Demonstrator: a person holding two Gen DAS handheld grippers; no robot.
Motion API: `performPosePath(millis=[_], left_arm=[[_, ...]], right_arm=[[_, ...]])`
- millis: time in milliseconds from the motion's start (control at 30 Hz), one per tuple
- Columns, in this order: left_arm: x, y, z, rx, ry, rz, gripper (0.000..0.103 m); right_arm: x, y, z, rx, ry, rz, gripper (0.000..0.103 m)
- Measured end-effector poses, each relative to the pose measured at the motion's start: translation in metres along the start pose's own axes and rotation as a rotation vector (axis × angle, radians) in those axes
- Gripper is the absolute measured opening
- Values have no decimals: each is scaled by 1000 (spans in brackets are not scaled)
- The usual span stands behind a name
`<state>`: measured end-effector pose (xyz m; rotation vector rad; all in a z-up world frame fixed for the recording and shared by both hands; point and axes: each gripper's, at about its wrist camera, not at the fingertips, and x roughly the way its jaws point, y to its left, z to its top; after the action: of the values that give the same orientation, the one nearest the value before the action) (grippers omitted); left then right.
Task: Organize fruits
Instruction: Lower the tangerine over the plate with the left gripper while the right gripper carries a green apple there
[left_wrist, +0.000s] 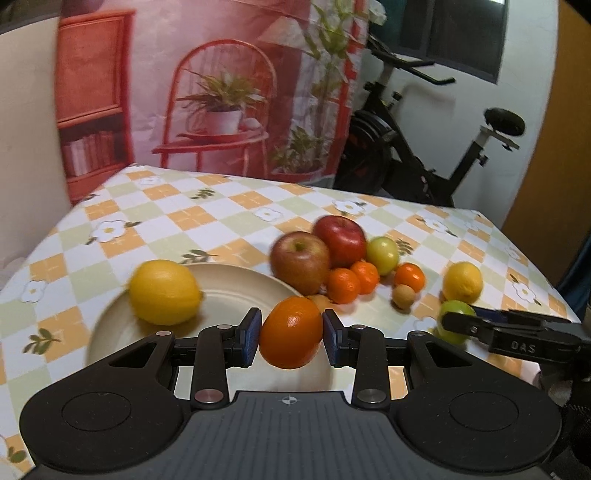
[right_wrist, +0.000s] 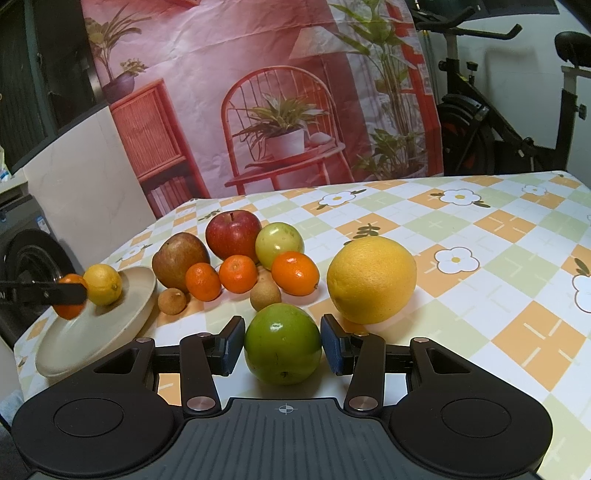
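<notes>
**Cream plate is the drop spot; both claws loaded**

Checked oilcloth table (right_wrist: 480, 229) carries everything, spreading ahead of both claws. Cream plate (left_wrist: 236, 284) comes next in size: it lies right under and just ahead of the left gripper (left_wrist: 291, 334), w/ its rim passing beneath the blue pads. Probably the collecting dish, which would explain why the left claw hangs over it.

Fruit, big to small:
- Large yellow citrus (right_wrist: 371, 278), grapefruit-like, sits just ahead-right of the right gripper (right_wrist: 282, 345), on the cloth, not yet sorted.
- Two apples (right_wrist: 232, 232), one deep red and one russet, farther ahead of the right claw and left of its line, at the back of the loose pile.
- Lemon (left_wrist: 164, 291) already on the plate, ahead-left of the left claw.
- Green fruit (right_wrist: 282, 345), apple-like, is b/w the right claw's pads; jaws narrowed onto it, both pads touching. Looks to rest on the cloth or barely off it; can't tell which.
- Orange mandarin (left_wrist: 291, 332) is pinched in the left claw, jaws narrowed, pads on both flanks, held clear above the plate. Side grip keeps a round thing from rolling out.
- Small mandarins (right_wrist: 238, 273) and brown longan-like balls (right_wrist: 265, 291) cluster ahead of the right claw, b/w it and the apples.

Judgement: mandarin likely goes on the plate next; green fruit probably follows.
</notes>
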<state>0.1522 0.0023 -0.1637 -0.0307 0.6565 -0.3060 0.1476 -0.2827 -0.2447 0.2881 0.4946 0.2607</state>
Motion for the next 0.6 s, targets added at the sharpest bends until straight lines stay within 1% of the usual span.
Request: performPosePath(millis=[133,333,600], left_arm=[[-4,16,1,-37,-3,25,38],[-7,33,-4,-44,5,50,38],[-8,50,-9,-89,3,46,38]], right_arm=[[-1,0,-1,-10,0,-5,42],[-1,3,-1,-44,2,-26,42],[3,17,10,-99,44,-68,41]])
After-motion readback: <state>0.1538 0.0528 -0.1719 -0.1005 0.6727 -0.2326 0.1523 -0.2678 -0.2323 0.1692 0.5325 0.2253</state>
